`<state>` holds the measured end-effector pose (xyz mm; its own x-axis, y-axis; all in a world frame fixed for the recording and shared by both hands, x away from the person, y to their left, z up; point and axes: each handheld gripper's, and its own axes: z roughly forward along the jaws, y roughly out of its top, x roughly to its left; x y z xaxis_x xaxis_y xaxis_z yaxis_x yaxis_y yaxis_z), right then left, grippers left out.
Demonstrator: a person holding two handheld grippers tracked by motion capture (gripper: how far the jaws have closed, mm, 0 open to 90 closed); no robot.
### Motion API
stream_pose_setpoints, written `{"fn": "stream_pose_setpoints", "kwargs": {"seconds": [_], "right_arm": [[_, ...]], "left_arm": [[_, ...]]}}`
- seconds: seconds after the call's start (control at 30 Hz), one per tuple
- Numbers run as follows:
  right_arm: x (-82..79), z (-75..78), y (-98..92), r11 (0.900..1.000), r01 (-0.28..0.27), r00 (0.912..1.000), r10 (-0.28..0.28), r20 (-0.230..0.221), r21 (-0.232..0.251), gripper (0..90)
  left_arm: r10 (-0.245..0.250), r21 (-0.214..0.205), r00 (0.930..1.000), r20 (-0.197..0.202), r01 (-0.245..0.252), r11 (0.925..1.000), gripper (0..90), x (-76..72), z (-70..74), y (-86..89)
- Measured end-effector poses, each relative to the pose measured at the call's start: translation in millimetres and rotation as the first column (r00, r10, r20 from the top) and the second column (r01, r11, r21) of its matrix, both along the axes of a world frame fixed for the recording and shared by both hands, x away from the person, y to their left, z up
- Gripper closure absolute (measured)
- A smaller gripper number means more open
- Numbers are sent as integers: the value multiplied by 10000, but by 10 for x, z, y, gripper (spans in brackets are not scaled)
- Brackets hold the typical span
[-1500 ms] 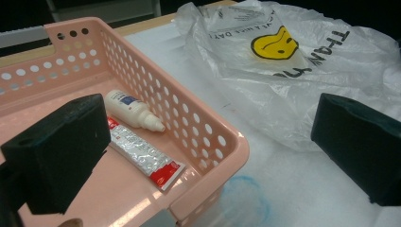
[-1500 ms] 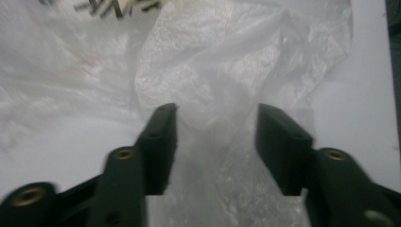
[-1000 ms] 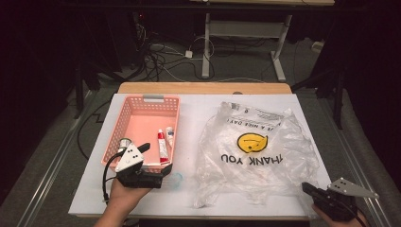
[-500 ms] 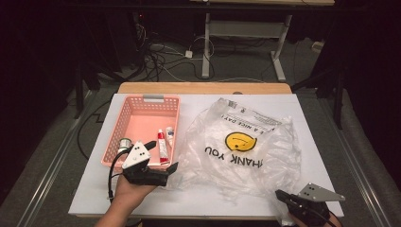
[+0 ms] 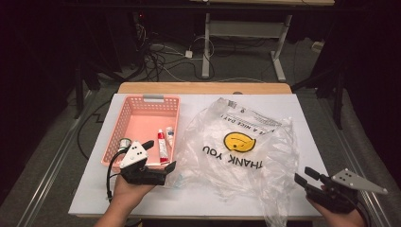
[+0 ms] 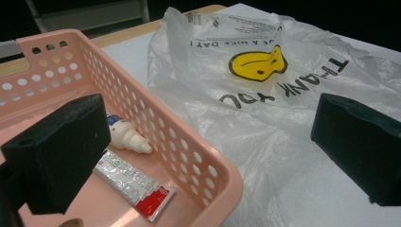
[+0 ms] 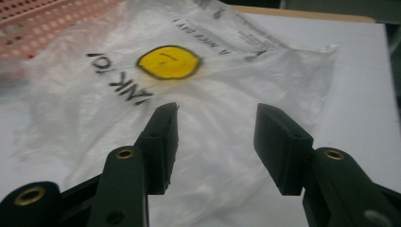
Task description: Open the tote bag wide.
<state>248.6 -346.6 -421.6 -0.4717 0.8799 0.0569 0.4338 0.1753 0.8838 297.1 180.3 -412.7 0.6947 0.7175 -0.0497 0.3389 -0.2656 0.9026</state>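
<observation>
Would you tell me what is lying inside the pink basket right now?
Inside the pink basket lie a red and white tube, a small white bottle and a small round metallic item. The left tongs cover part of its near end.

The place looked like a lab or recording studio rather than a home. Black surroundings closed in the upper corners of the high view, loose cables point(image 5: 163, 59) sprawled over the grey floor point(image 5: 246, 66) at upper centre, and a white-topped desk point(image 5: 307, 123) stood lit below a metal frame point(image 5: 246, 35).
</observation>
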Motion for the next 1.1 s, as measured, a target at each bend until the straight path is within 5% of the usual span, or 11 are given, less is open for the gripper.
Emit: {"fn": "stream_pose_setpoints", "kwargs": {"seconds": [0.47, 0.6, 0.77, 0.97, 1.1], "right_arm": [[1282, -51, -78, 9934, 944, 9933, -984, -613, -646, 533], [1625, -75, -152, 9862, 1564, 9817, -1612, -1011, -539, 513], [2009, -133, -186, 9790, 2021, 9617, -2038, -1833, -282, 364], [2249, -302, -102, 9751, 2108, 9458, -2213, -2377, -690, 314], [2219, -427, -87, 9733, 1987, 9358, -2233, -2727, -1152, 530]], "left_arm": [[43, 377, 9995, -319, -31, 9993, 0, -103, -35, 75], [243, 347, 9989, -406, -228, 9991, 0, -170, -52, 144], [554, 355, 9978, -368, -541, 9979, 0, -266, -51, 226], [809, 367, 9960, -379, -795, 9962, 0, -317, -53, 289], [784, 397, 9959, -454, -766, 9963, 0, -309, -66, 284]]}}
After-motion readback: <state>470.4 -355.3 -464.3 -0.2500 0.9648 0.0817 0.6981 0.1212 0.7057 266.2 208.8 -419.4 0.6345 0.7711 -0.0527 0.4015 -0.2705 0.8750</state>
